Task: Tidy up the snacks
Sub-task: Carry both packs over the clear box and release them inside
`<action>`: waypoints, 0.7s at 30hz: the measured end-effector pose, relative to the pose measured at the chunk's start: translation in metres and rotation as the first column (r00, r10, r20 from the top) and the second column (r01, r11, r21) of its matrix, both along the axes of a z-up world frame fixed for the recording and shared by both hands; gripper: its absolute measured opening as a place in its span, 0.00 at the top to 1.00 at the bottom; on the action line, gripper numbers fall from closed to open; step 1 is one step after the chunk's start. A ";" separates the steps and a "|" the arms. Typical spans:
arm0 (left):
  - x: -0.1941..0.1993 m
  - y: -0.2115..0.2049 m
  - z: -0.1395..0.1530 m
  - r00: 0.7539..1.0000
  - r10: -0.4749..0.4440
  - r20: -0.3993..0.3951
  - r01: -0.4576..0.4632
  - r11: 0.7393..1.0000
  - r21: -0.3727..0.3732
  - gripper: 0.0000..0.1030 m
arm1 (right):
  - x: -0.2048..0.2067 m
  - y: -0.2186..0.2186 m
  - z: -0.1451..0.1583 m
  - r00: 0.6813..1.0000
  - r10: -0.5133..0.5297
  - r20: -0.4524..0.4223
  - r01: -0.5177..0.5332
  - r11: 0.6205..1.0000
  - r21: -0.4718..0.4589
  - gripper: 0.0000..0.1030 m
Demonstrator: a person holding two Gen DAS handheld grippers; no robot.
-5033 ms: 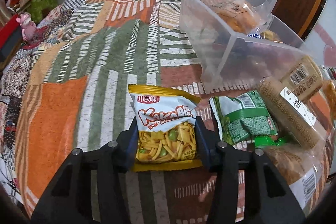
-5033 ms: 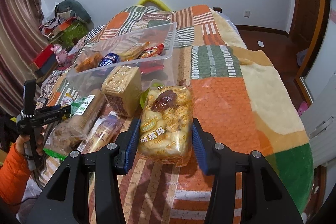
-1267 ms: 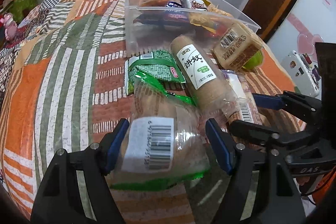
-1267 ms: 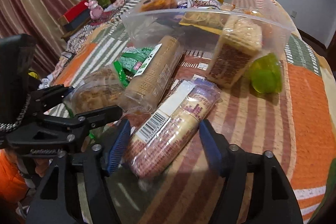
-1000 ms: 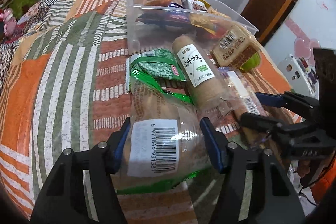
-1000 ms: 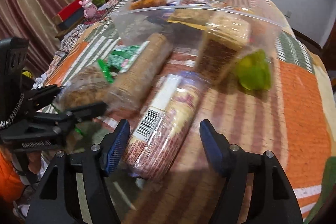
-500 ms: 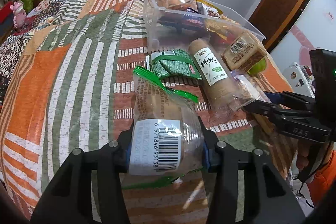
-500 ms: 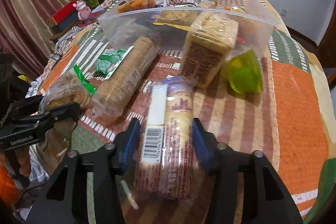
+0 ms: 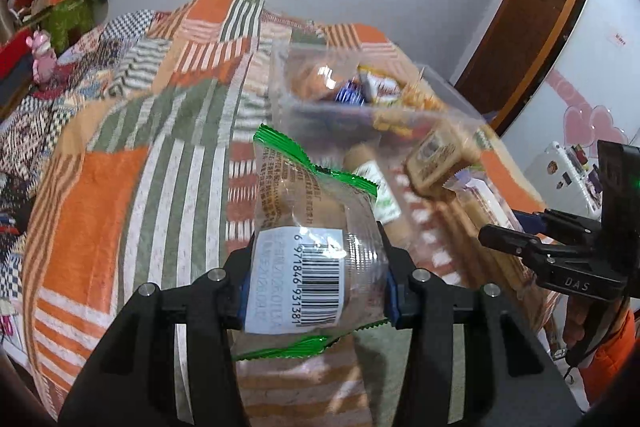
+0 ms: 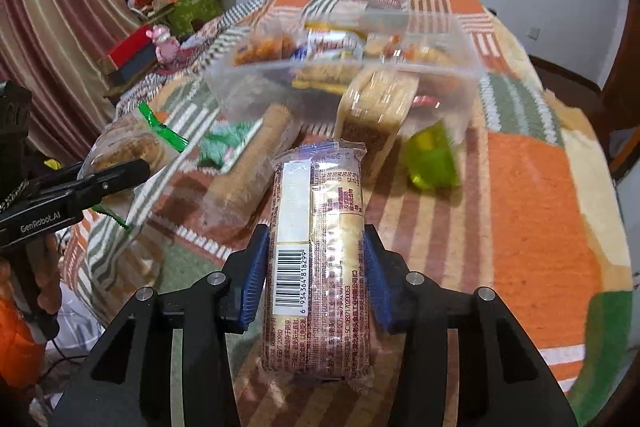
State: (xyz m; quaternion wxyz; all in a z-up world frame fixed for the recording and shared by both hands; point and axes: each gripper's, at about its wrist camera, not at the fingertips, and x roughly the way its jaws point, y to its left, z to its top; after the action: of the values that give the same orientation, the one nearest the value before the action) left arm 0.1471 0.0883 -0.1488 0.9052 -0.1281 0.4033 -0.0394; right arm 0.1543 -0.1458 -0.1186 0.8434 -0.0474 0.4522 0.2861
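Both grippers carry a load above the bed (image 10: 532,195), short of the clear bin (image 10: 448,67) that stands farther up the quilt with several snacks already in it. The left gripper (image 9: 314,285) has its fingers clamped on the sides of a green-edged pastry bag (image 9: 312,227), gripping the lower half near the barcode label; the right gripper (image 10: 314,275) has its fingers closed on a long biscuit pack (image 10: 318,259) near its middle. The likeliest trouble is slippage: both wrappers are slick film, and the pastry bag is soft and puffy, so a squeeze may crush the contents or let the bag slide out on the way over. The two grippers also hang close together and head for the same bin, so they could knock each other or catch its near wall, nudging it along the soft quilt. The biscuit roll (image 10: 250,163), square cracker pack (image 10: 374,119) and green packet (image 10: 432,159) lying just before the bin could be brushed too. The biscuit pack's long axis runs straight ahead along the fingers, its sealed far end pointing toward the bin; the pastry bag likewise stands lengthwise, crimped green end away from the camera.
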 end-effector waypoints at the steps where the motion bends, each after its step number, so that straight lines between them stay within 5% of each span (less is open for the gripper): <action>1: 0.002 -0.001 0.006 1.000 -0.001 0.014 0.001 1.000 0.000 0.54 | 0.001 -0.002 0.004 1.000 -0.007 0.010 0.007 1.000 0.007 0.60; 14: 0.055 -0.009 0.058 0.992 -0.044 0.122 0.041 0.999 0.021 0.54 | 0.035 -0.011 0.060 0.981 -0.073 0.177 0.064 0.996 0.057 0.60; 21: 0.094 -0.016 0.066 0.989 -0.064 0.134 0.055 0.996 0.070 0.54 | 0.069 -0.011 0.066 0.978 -0.096 0.187 0.084 0.994 0.072 0.60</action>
State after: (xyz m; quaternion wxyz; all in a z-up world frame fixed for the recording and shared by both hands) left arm 0.2409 0.0720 -0.0829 0.9327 -0.0832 0.3453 -0.0617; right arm 0.2236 -0.1572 -0.0527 0.8958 -0.0270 0.3621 0.2563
